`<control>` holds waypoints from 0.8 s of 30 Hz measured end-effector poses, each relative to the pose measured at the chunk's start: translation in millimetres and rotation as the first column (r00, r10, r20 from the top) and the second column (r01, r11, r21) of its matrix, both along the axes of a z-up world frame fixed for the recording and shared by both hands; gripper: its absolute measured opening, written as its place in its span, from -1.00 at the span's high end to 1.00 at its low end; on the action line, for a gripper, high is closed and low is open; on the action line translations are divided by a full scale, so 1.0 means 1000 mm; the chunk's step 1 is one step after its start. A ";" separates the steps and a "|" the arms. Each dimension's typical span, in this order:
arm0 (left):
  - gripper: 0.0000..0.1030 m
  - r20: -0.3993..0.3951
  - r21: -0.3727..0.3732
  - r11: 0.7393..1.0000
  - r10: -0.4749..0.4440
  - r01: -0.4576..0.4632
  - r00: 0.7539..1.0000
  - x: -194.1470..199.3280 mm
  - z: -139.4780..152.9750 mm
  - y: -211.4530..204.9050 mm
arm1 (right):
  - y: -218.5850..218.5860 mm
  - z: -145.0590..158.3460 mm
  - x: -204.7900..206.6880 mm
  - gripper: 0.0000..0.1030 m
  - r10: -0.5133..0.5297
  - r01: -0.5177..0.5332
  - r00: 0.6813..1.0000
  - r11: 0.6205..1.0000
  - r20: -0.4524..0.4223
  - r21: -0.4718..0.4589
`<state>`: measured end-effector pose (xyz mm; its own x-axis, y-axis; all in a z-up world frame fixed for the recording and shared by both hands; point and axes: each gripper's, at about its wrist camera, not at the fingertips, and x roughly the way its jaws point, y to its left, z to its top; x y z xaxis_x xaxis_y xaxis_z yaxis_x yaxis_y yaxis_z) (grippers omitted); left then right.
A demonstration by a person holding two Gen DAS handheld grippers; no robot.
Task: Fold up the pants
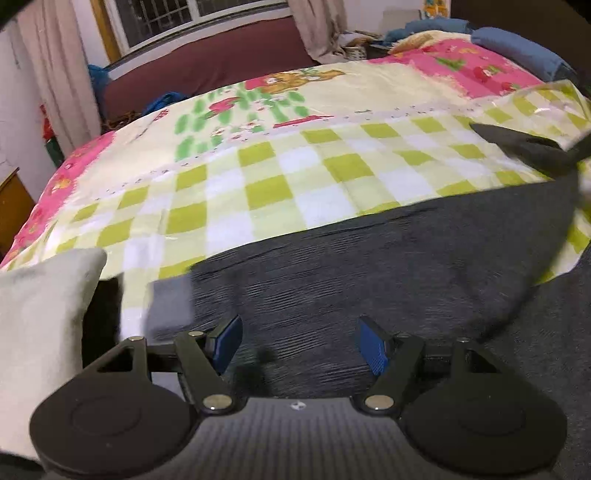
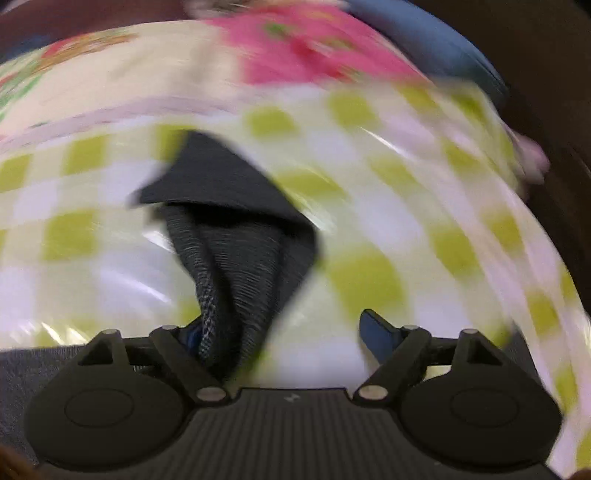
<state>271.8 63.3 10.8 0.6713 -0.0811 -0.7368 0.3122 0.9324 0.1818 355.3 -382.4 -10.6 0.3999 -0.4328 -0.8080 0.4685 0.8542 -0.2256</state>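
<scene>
Left gripper spread wide, empty, hovering over dark grey pants lying flat on the near bed edge. Right gripper also spread; a bunched pants fold draped against the left finger, not pinched, view badly blurred. Best closed on the hem edge only, lifted low, kept level with the other claw to avoid skewing the fold. Beyond: green-checked cartoon bedsheet, white pillow left, maroon headboard, curtained window.
</scene>
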 end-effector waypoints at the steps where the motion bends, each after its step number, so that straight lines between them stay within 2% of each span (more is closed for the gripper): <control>1: -0.58 0.007 0.007 1.000 -0.009 0.009 1.000 0.001 0.002 0.002 | -0.007 0.001 -0.016 -0.57 -0.013 0.013 1.000 1.000 -0.009 -0.010; 2: -0.58 0.019 0.016 1.000 -0.017 0.016 1.000 0.003 0.005 0.005 | -0.012 0.004 -0.032 -0.57 -0.025 0.025 1.000 1.000 -0.001 -0.013; 5: -0.59 0.050 0.043 0.999 -0.017 0.015 0.999 0.010 0.013 0.021 | -0.018 0.020 -0.070 -0.57 -0.086 0.080 0.993 0.994 0.083 0.079; 6: -0.59 0.055 0.056 0.998 -0.020 0.017 0.998 0.014 0.015 0.026 | -0.012 0.027 -0.076 -0.57 -0.073 0.065 0.991 0.995 0.109 0.075; 8: -0.59 0.059 0.086 0.996 -0.042 0.037 0.997 0.024 0.016 0.034 | 0.019 0.038 -0.073 -0.59 0.069 -0.072 0.988 0.997 0.141 0.013; 10: -0.60 0.036 0.096 0.992 -0.088 0.084 0.995 0.039 0.016 0.040 | 0.052 0.046 -0.063 -0.64 0.242 -0.246 0.958 0.969 0.155 0.005; 12: -0.60 -0.013 0.075 0.990 -0.119 0.120 0.993 0.056 0.015 0.046 | 0.084 0.048 -0.042 -0.65 0.417 -0.436 0.896 0.893 0.153 0.116; 14: -0.60 -0.040 0.063 0.990 -0.126 0.128 0.991 0.071 0.014 0.051 | 0.117 0.044 -0.020 -0.65 0.566 -0.590 0.807 0.780 0.167 0.208; 15: -0.60 -0.048 0.067 0.989 -0.125 0.128 0.991 0.077 0.013 0.055 | 0.131 0.040 -0.011 -0.65 0.620 -0.641 0.767 0.735 0.165 0.221; 18: -0.60 -0.097 0.065 0.985 -0.152 0.159 0.983 0.095 0.006 0.068 | 0.170 0.027 0.018 -0.65 0.778 -0.773 0.618 0.577 0.110 0.264; 20: -0.61 -0.178 0.030 0.984 -0.165 0.173 0.970 0.109 -0.007 0.073 | 0.187 0.014 0.036 -0.65 0.841 -0.802 0.538 0.490 0.058 0.342; 21: -0.61 -0.211 0.016 0.984 -0.171 0.178 0.962 0.113 -0.014 0.075 | 0.192 0.006 0.043 -0.65 0.859 -0.799 0.511 0.464 0.026 0.382; 23: -0.65 -0.250 0.011 0.983 -0.177 0.186 0.952 0.119 -0.028 0.076 | 0.201 -0.008 0.051 -0.69 0.881 -0.804 0.471 0.446 -0.036 0.392; 24: -0.68 -0.256 0.004 0.984 -0.173 0.180 0.951 0.121 -0.031 0.078 | 0.204 -0.015 0.052 -0.77 0.897 -0.815 0.438 0.427 -0.065 0.391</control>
<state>392.5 141.1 -20.4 0.4393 -0.1589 -0.8842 0.5101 0.8543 0.0999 407.0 -178.5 -25.2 0.2221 0.2697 -0.9370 -0.5768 0.8111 0.0967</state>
